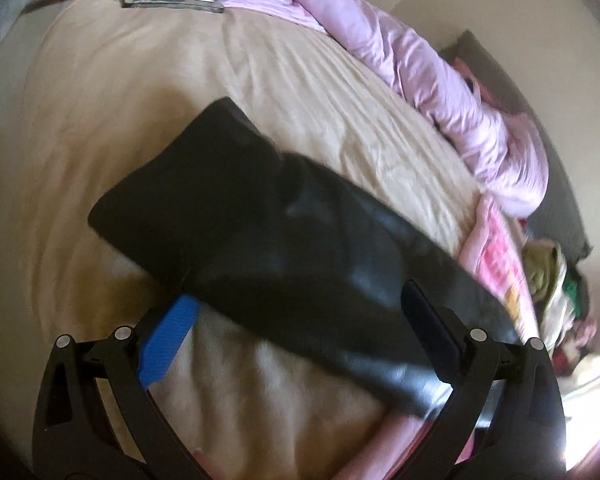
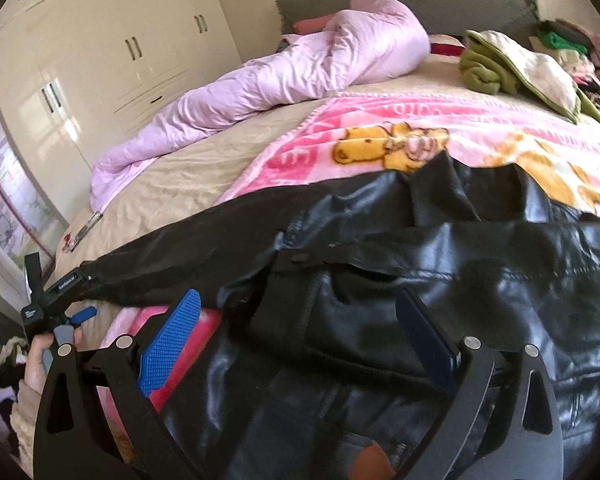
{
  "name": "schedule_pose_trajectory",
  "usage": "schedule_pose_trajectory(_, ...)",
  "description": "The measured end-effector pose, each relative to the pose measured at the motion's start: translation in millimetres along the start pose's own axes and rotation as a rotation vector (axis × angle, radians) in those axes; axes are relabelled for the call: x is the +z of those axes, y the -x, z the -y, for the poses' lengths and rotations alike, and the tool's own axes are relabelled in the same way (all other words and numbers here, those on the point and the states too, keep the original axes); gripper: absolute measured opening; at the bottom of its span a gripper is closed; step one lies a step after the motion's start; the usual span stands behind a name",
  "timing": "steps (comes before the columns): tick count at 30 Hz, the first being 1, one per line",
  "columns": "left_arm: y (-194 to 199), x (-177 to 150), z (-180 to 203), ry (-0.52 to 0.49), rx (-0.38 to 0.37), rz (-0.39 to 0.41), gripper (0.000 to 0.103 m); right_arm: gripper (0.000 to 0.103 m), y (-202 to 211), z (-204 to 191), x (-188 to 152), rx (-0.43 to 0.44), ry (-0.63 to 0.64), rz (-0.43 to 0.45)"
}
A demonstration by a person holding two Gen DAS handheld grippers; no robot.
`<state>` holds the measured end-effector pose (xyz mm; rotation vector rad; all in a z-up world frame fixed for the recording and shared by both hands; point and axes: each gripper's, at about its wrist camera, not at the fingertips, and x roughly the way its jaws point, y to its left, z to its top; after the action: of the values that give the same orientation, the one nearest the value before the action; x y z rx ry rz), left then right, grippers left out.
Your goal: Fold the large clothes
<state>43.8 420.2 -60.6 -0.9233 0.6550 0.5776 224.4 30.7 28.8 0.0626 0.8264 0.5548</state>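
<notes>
1. Black leather-look jacket: glossy, creased material with visible stitched seams, lying on the bed and overlapping the pink fleece blanket; one long matte-black sleeve extends flat across the beige bedsheet, ending in a squared cuff
2. Left gripper: jaws spread wide, nothing clamped between them; ribbed blue pad sits just above the sheet at the sleeve's near edge, dark opposite finger over the sleeve. Contact with the fabric cannot be determined
3. Right gripper: jaws likewise parted and released, poised over the jacket body; textured blue pad lies beside the jacket's edge, above the blanket
4. The left gripper also shows in the right wrist view at far left, held in a hand with a pale fuzzy sleeve
5. Pink fleece blanket: soft pile, printed with yellow cartoon bears
6. Lilac quilted duvet: satiny, bunched into a long roll along the bed's far side
7. Green and cream folded textiles rest near the grey headboard
8. Cream glossy wardrobe with vertical bar handles stands beyond the bed
</notes>
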Motion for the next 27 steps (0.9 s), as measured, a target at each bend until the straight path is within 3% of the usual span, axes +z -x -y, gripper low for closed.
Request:
schedule_pose_trajectory(1, 0.1, 1.9, -1.4, 0.016, -0.002, 0.012, 0.083, 0.098, 2.5, 4.5, -1.7, -0.005, -0.011, 0.0)
schedule_pose_trajectory(2, 0.0, 3.5, -1.9, 0.027, -0.006, 0.019, 0.062, 0.098, 4.0, 7.6, -2.5, -0.006, -0.018, 0.001)
schedule_pose_trajectory(4, -1.7, 8.1, -4.7, 0.058, 0.003, 0.02, 0.04, 0.098, 8.1, 14.7, -4.4, -0.007, -0.035, 0.004)
schedule_pose_trajectory(8, 7.1, 19.1, 4.6, 0.046, -0.028, 0.022, 0.008, 0.098, 17.6, 29.7, -9.2, -0.022, -0.066, 0.009)
schedule_pose_trajectory(13, 50.6, 28.6, 53.4, -0.08, -0.102, 0.119, 0.001, 0.098, 29.5, 43.2, -12.8, -0.029, -0.092, 0.022)
schedule_pose_trajectory(18, 92.4, 28.4, 100.4, -0.159, -0.201, 0.186, 0.0, 0.098, 45.4, 58.2, -16.5, -0.039, -0.127, 0.051)
schedule_pose_trajectory(23, 133.5, 16.3, 151.7, -0.276, -0.259, 0.258, 0.0, 0.098, 60.8, 73.6, -20.8, -0.044, -0.164, 0.074)
schedule_pose_trajectory(27, 160.6, -2.2, 196.5, -0.358, -0.351, 0.285, 0.0, 0.098, 72.4, 82.7, -23.9, -0.043, -0.189, 0.092)
